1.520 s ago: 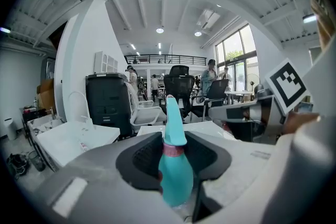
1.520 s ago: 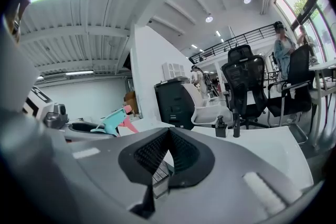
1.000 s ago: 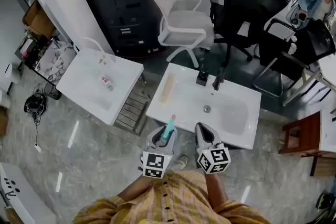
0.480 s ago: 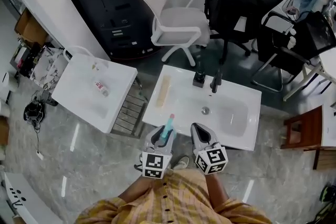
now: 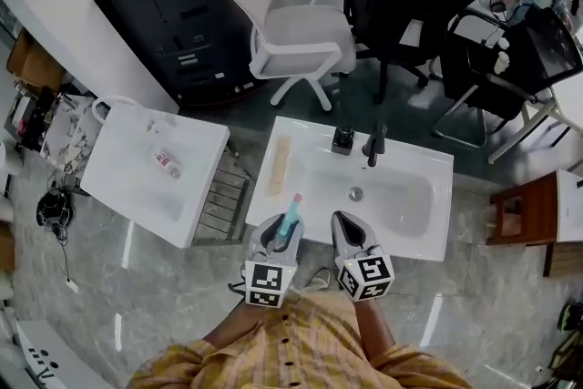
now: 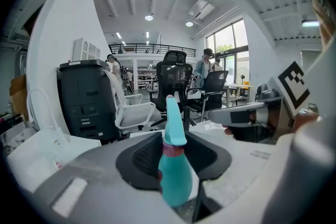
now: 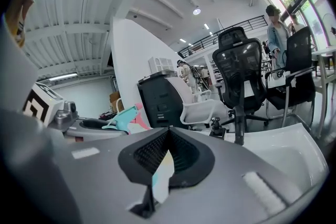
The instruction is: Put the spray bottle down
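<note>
The left claw [image 5: 276, 235] pinches the teal plastic spray bottle [image 5: 291, 216] by its body, over the near edge of the white basin counter [image 5: 435, 237]. The right claw [image 5: 347, 230] seems pressed together, empty. The bottle is likely light, stiff and slick; hold it below the collar.

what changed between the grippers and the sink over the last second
Both grippers moved forward: the left gripper and the right gripper now sit further over the near rim of the white sink than before. Nothing was taken hold of or let go. The left gripper's fingers stay shut on the teal spray bottle, and the right gripper's fingers stay together.
</note>
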Demonstrator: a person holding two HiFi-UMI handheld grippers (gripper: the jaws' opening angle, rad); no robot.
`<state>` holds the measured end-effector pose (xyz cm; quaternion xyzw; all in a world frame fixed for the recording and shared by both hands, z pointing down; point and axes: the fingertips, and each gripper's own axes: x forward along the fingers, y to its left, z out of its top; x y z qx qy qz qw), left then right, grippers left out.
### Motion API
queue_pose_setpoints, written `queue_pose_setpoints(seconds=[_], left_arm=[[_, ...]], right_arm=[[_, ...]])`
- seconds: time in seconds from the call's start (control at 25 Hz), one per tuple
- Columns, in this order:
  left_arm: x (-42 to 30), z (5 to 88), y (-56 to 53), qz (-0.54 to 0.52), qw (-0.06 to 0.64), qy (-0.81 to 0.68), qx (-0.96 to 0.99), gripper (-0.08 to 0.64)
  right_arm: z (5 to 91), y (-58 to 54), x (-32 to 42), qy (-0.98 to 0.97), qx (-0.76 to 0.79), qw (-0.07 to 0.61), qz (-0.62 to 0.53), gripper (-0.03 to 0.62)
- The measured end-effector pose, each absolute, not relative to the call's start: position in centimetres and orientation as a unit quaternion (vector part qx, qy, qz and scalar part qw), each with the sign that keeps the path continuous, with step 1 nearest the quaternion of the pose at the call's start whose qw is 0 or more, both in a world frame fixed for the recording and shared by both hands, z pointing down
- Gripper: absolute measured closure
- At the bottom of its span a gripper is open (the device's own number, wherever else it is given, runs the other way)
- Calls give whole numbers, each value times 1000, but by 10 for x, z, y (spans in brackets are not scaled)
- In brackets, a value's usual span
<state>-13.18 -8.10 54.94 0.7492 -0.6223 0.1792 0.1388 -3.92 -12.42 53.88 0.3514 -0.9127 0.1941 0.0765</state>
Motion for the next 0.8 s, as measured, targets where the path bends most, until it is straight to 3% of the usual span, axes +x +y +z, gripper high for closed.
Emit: queue_pose_setpoints(seconds=[0.8], left_arm=[[-169, 585, -206, 204, 152, -570, 781, 420]], right_arm=[[567, -208, -61, -878, 418, 100, 212, 594]])
